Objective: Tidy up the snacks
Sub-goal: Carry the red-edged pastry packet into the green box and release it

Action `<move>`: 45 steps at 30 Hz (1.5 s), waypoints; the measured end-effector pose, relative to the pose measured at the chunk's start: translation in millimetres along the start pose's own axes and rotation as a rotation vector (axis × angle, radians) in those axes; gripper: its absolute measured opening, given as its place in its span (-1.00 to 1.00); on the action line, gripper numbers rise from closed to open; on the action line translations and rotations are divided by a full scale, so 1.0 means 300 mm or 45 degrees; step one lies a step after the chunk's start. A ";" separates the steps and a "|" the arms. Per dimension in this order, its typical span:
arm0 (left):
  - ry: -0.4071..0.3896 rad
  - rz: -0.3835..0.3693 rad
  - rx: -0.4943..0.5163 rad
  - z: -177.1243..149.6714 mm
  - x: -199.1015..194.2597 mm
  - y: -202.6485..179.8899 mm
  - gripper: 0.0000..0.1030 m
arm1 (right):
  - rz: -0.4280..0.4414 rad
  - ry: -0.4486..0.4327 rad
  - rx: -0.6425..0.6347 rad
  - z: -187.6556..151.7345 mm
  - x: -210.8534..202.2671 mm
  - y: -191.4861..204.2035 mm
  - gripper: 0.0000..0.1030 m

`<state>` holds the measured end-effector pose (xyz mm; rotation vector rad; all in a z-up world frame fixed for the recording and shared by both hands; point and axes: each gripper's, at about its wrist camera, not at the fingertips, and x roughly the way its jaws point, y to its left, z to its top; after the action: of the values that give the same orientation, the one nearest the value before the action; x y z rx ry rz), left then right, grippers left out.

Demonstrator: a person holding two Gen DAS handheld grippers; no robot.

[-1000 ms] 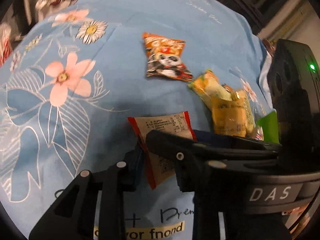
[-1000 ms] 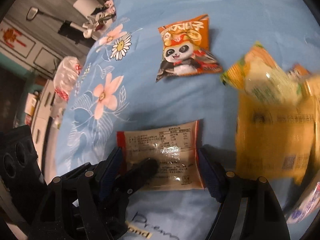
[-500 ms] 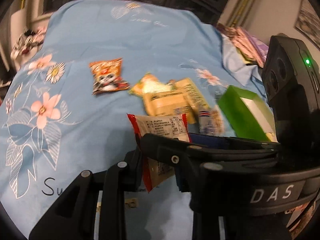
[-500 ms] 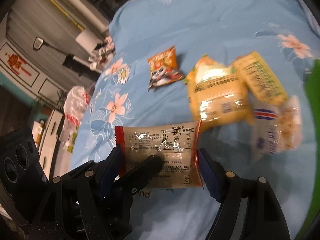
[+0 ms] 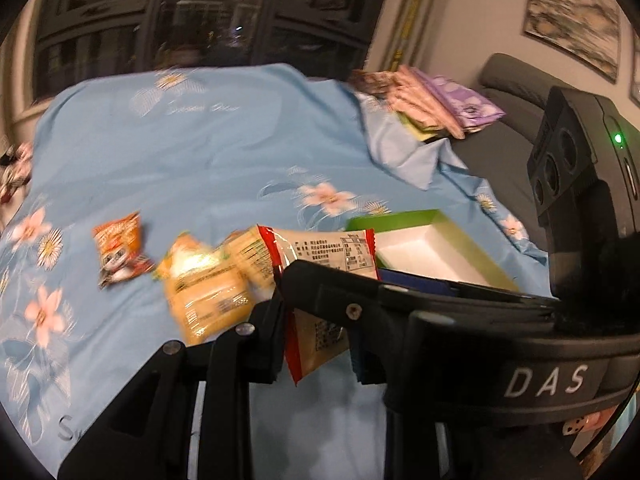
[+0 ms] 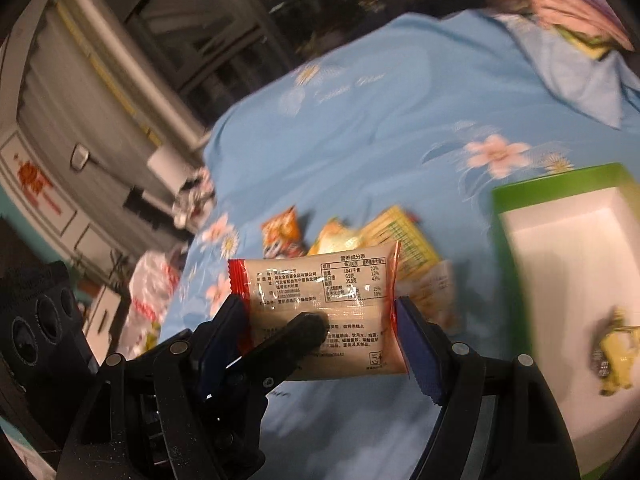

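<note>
A beige snack packet (image 6: pixel 320 284) with red end seams and a printed label hangs above the blue flowered bedspread (image 5: pixel 208 160). My left gripper (image 5: pixel 316 340) is shut on the packet's (image 5: pixel 320 248) lower edge. My right gripper (image 6: pixel 320 312) spans the packet's width, its blue pads (image 6: pixel 412 328) pressing the two ends. To the right lies an open green box (image 6: pixel 552 184) with a white inside (image 5: pixel 392 218), holding a small yellow item (image 6: pixel 616 348). On the bedspread sit an orange panda packet (image 5: pixel 120 248) and yellow packets (image 5: pixel 204 292).
Folded pink and purple cloths (image 5: pixel 432 100) are piled at the far right of the bed beside a grey cushion (image 5: pixel 516 80). A white and red plastic bag (image 6: pixel 148 300) and cabinets (image 6: pixel 60 184) stand off the bed's left side.
Both grippers have risen with the packet and swung right. The packet has left the bedspread, and the green box has come into view.
</note>
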<state>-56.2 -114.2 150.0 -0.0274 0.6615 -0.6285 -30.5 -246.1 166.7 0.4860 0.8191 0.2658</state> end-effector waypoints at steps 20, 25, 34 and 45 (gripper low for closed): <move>0.162 -0.265 0.129 0.030 0.289 -0.305 -0.53 | -0.239 -0.091 0.244 0.017 -0.184 -0.379 0.52; 0.233 -0.291 0.114 0.012 0.352 -0.324 -0.53 | -0.270 -0.047 0.301 0.003 -0.171 -0.445 0.52; 0.363 -0.349 0.040 -0.022 0.436 -0.336 -0.59 | -0.369 0.020 0.336 -0.010 -0.143 -0.503 0.52; 0.285 -0.290 0.005 0.002 0.372 -0.301 -0.43 | -0.461 -0.078 0.285 0.013 -0.182 -0.461 0.57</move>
<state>-35.9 -249.6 107.0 -0.0290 0.8807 -0.8607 -57.8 -388.3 133.0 0.5419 0.8649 -0.1764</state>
